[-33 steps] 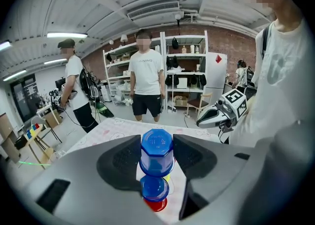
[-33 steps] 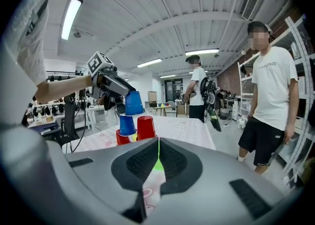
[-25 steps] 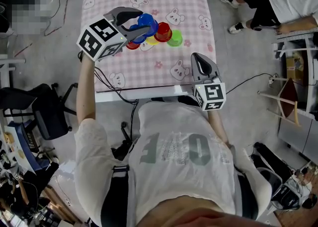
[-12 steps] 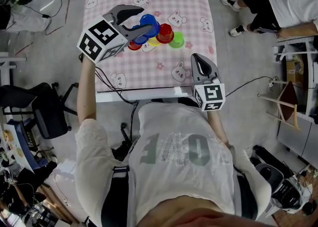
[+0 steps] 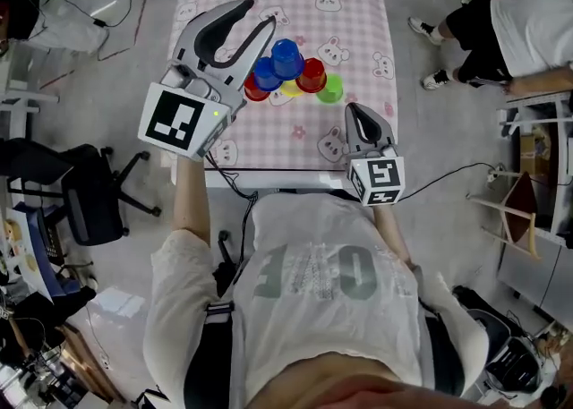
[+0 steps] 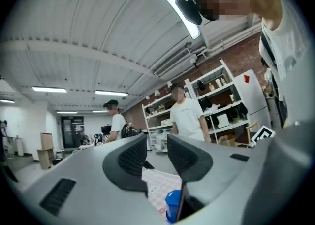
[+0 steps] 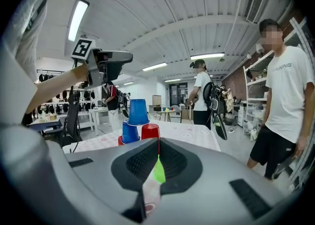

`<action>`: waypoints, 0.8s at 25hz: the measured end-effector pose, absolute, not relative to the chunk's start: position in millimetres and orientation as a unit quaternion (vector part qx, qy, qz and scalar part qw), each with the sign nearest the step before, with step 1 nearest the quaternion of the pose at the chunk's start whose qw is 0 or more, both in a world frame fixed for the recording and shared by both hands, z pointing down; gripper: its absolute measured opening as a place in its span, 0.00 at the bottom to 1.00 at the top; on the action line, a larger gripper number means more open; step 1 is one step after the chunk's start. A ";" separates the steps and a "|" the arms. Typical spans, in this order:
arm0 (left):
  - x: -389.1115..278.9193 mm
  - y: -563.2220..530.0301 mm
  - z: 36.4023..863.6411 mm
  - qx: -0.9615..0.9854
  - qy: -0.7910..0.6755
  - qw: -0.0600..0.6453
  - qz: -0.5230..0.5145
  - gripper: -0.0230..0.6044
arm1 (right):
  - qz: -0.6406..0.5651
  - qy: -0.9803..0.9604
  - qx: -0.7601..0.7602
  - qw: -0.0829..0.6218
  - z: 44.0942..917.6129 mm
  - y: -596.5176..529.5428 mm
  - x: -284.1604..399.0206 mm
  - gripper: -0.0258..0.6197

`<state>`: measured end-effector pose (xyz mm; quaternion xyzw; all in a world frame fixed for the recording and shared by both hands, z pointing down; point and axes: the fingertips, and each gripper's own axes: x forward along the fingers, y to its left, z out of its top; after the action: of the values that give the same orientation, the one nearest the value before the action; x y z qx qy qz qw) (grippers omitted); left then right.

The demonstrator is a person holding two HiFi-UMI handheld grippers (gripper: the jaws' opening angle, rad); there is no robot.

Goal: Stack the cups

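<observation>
Upside-down cups cluster on the pink bear-print table (image 5: 354,18). A blue cup (image 5: 286,56) (image 7: 138,112) sits highest, resting on a lower blue cup (image 5: 267,72) (image 7: 130,133) and a red cup (image 5: 312,74) (image 7: 150,131). A green cup (image 5: 331,87), a yellow cup (image 5: 291,90) and another red cup (image 5: 253,90) stand around them. My left gripper (image 5: 258,13) (image 6: 157,143) is raised above and left of the cluster; its jaws are closing with nothing between them. My right gripper (image 5: 358,112) (image 7: 157,157) hangs shut and empty at the table's near edge.
A black office chair (image 5: 85,197) stands left of the table and cables (image 5: 134,4) trail on the floor. A seated person (image 5: 510,22) is at the far right, beside shelving (image 5: 537,174). More people and racks stand beyond the table in the gripper views.
My left gripper has lifted off the blue cups toward me and its jaws have narrowed. The top blue cup stays on the cluster. The right gripper has held still.
</observation>
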<state>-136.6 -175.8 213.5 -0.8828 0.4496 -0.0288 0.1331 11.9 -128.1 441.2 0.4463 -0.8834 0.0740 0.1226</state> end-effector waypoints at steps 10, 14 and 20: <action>-172.4 -105.6 281.3 -0.742 0.661 0.098 0.055 0.17 | 0.056 -0.893 0.434 0.103 427.2 -140.1 -1.6 0.09; -177.1 -99.7 327.7 -0.711 0.698 0.079 0.010 0.10 | 0.044 -0.897 0.430 0.095 420.4 -141.0 -6.3 0.09; -161.2 -90.6 365.7 -0.711 0.702 0.040 -0.002 0.09 | 0.025 -0.900 0.426 0.091 414.2 -140.4 -8.5 0.09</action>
<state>-161.2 -90.6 365.7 -0.7108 0.7022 -0.0022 0.0397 -8.5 -140.4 414.2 0.4263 -0.8997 0.0246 0.0905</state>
